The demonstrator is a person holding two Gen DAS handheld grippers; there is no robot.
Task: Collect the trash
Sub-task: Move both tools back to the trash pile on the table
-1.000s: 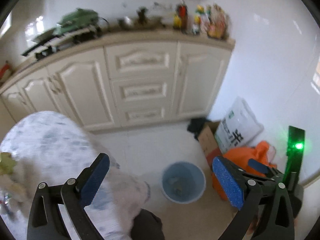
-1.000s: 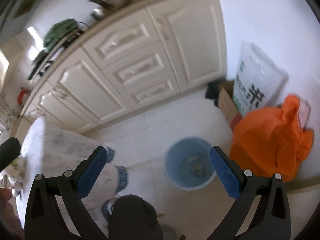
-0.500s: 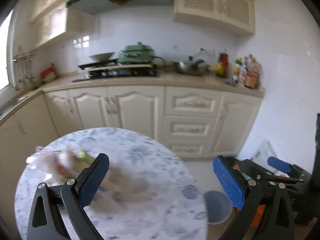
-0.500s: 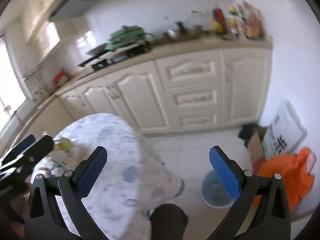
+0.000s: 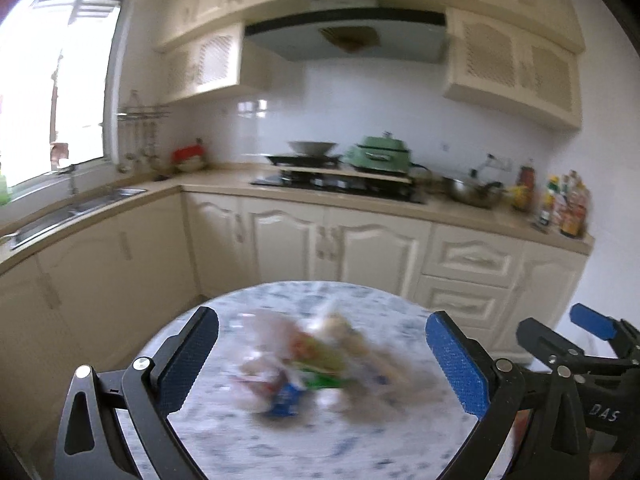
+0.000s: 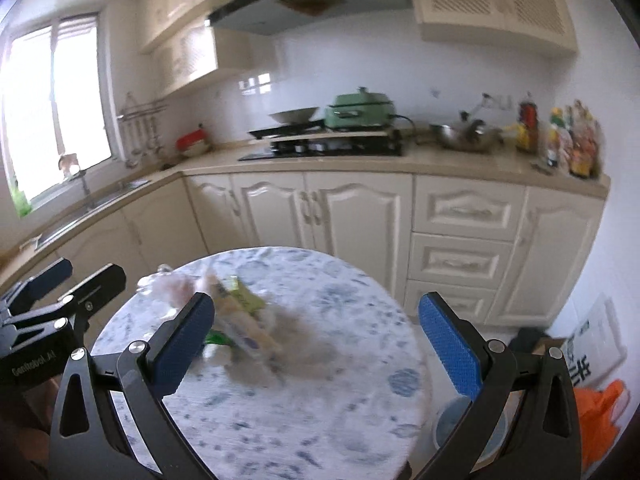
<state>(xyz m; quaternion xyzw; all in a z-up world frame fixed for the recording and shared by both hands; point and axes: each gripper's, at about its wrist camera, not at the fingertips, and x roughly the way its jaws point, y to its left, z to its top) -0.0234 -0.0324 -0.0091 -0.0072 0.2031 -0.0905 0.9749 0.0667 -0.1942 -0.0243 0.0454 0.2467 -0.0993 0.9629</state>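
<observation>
A blurred heap of wrappers and bags, the trash pile (image 5: 308, 364), lies on the round marble-patterned table (image 5: 248, 440). My left gripper (image 5: 322, 364) hangs open above and in front of it, nothing between its blue pads. In the right wrist view the trash pile (image 6: 236, 320) sits left of centre on the table (image 6: 320, 420), partly behind the left finger. My right gripper (image 6: 316, 344) is open and holds nothing. The light blue bin (image 6: 452, 428) stands on the floor at the table's right edge, partly hidden by the right finger.
Cream kitchen cabinets (image 6: 360, 208) run behind the table, with a stove, a green pot (image 6: 360, 110) and bottles on the counter. An orange bag (image 6: 604, 412) and a white sack (image 6: 592, 344) lie on the floor at the right. The other gripper (image 5: 580, 352) shows at the right edge.
Both grippers have swung up and left from the floor and the blue bin to the round table; the trash pile now sits centred ahead of them. Both stayed open.
</observation>
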